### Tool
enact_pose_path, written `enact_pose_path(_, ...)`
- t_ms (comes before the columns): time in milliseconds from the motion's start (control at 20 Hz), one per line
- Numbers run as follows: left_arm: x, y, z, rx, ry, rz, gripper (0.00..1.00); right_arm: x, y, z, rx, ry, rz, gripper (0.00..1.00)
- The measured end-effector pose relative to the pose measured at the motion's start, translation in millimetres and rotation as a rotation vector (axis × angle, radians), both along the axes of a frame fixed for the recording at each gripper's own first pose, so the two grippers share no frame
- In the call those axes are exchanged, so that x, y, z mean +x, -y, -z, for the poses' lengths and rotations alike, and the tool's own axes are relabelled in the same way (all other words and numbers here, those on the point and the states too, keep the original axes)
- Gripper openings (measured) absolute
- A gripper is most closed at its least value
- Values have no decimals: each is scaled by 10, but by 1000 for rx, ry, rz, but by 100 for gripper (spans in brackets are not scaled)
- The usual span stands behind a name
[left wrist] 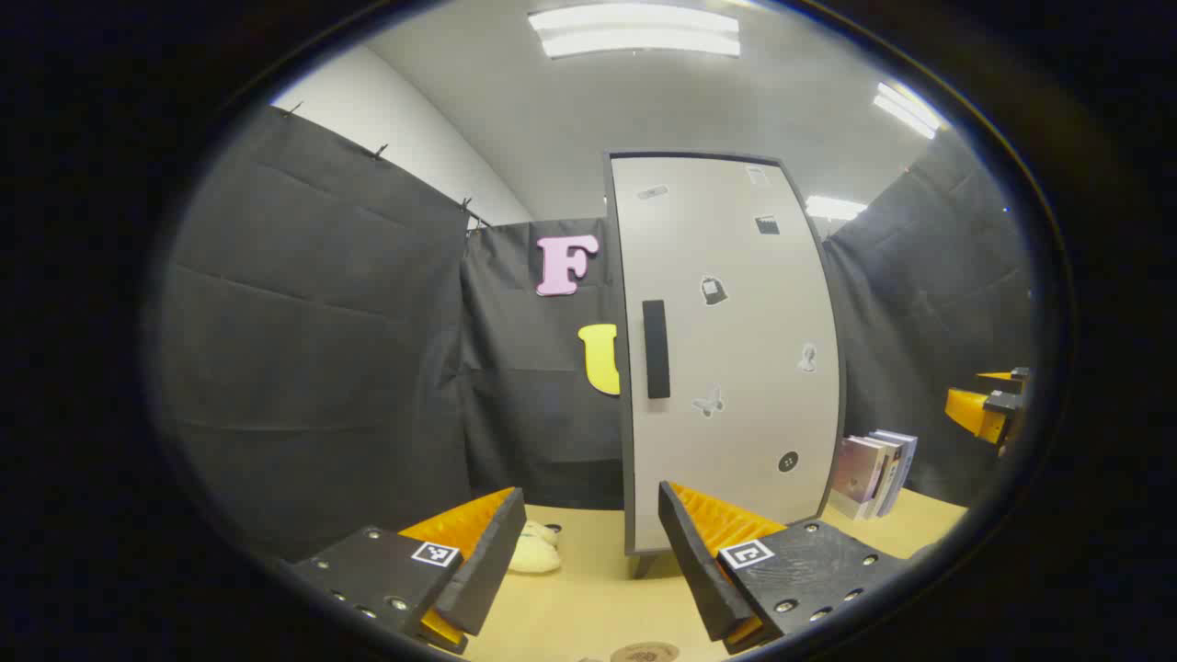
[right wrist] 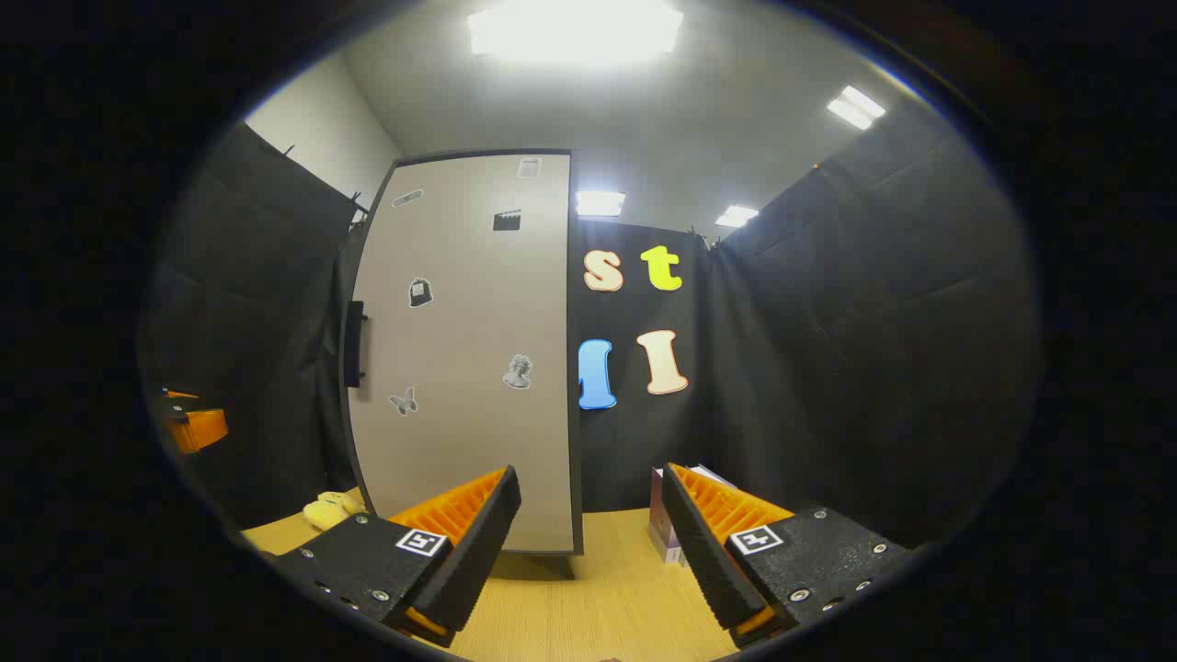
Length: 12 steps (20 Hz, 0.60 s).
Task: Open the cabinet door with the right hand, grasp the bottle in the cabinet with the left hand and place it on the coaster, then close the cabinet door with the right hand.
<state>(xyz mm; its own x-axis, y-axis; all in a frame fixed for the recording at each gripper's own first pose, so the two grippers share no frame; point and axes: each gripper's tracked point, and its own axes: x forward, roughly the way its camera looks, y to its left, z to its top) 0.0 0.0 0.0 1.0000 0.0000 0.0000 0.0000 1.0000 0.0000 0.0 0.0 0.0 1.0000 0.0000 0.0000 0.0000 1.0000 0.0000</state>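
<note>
- My right gripper hangs with its fingers spread wide and nothing between them, facing the cabinet door, which is shut.
- My left gripper is likewise spread and empty; in the left gripper view the door fills the centre and runs toward 1 o'clock.
- The step in hand, as I judge it, is opening the door. In the right gripper view the handle sits at about 9 o'clock, on the door's far-left edge, so I should swing across to it, square my fingers either side of the dark vertical bar, close firmly, then pull in an arc away from the hinge side.
- The bottle is presumably behind the closed door; I cannot confirm it.
- The coaster is probably the round disc at 6 o'clock on the table in the left gripper view, though it is cut off at the edge.
- The stickers on the door are small pictures; I can read no writing on them, nor on the books at 4 o'clock beside the cabinet.
</note>
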Motion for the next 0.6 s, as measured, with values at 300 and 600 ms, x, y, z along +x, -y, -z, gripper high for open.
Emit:
enact_pose_path(300, 13, 5, 15, -7, -3, -4, 87, 18, 9, -3, 0, 0, -3, 96)
enact_pose_path(600, -48, -25, -16, -3, 3, -5, 88, -1, -22, -41, 1, 8, -9, 96)
